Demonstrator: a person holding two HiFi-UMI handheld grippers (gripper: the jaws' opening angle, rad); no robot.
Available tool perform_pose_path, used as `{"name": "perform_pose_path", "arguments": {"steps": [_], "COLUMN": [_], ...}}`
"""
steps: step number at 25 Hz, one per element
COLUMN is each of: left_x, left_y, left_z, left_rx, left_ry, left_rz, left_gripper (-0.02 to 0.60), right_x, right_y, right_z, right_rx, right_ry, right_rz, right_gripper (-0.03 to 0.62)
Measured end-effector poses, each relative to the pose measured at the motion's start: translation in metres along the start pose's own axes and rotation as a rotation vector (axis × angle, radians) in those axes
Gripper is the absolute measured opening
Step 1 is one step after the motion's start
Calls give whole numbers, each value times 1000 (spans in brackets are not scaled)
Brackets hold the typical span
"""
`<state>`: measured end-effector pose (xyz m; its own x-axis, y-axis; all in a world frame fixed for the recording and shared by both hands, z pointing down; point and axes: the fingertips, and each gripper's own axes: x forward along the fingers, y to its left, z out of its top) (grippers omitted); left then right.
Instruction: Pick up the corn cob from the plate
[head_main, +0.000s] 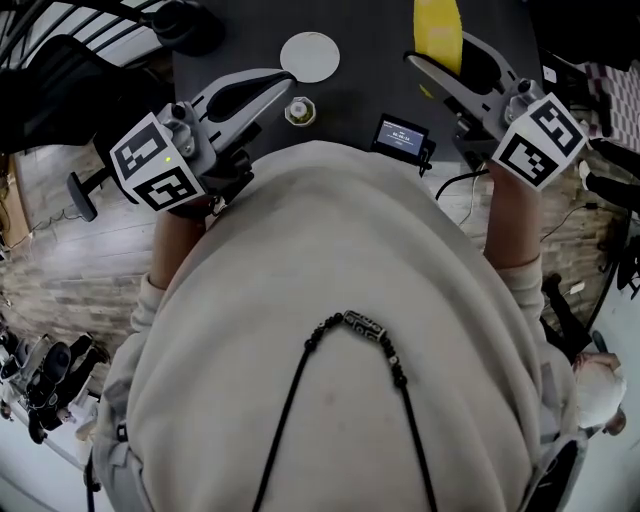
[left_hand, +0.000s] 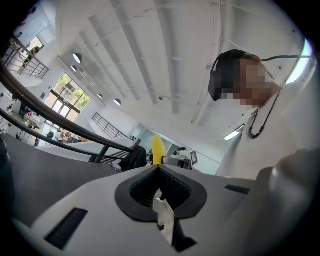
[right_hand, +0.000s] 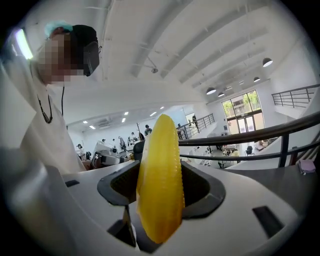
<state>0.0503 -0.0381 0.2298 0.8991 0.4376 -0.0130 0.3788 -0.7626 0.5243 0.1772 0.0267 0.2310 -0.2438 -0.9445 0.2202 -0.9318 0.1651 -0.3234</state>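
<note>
The yellow corn cob (right_hand: 160, 180) stands upright between the jaws of my right gripper (right_hand: 161, 200), which is shut on it. In the head view the corn cob (head_main: 437, 28) shows at the top edge, above the right gripper (head_main: 432, 66) and over the dark table. The white round plate (head_main: 310, 55) lies bare on the table, just beyond my left gripper (head_main: 278, 84). In the left gripper view the left gripper (left_hand: 159, 169) is shut with nothing between its jaws, and the corn cob (left_hand: 157, 149) shows small beyond them. Both grippers are tilted towards the ceiling.
A small pale round object (head_main: 300, 110) sits on the dark table (head_main: 370, 70) near the plate. A small black device with a lit display (head_main: 401, 133) lies at the table's near edge. My torso fills the lower head view. Wooden floor lies to the left.
</note>
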Motion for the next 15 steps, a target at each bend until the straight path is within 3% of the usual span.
{"name": "perform_pose_path", "arguments": {"steps": [15], "left_x": [-4], "left_y": [-2], "left_z": [0], "left_rx": [19], "left_ry": [-33], "left_rz": [29], "left_gripper": [2], "right_x": [6], "right_y": [9], "right_z": [6], "right_rx": [-20], "right_ry": [-15], "right_rz": [54], "right_gripper": [259]}}
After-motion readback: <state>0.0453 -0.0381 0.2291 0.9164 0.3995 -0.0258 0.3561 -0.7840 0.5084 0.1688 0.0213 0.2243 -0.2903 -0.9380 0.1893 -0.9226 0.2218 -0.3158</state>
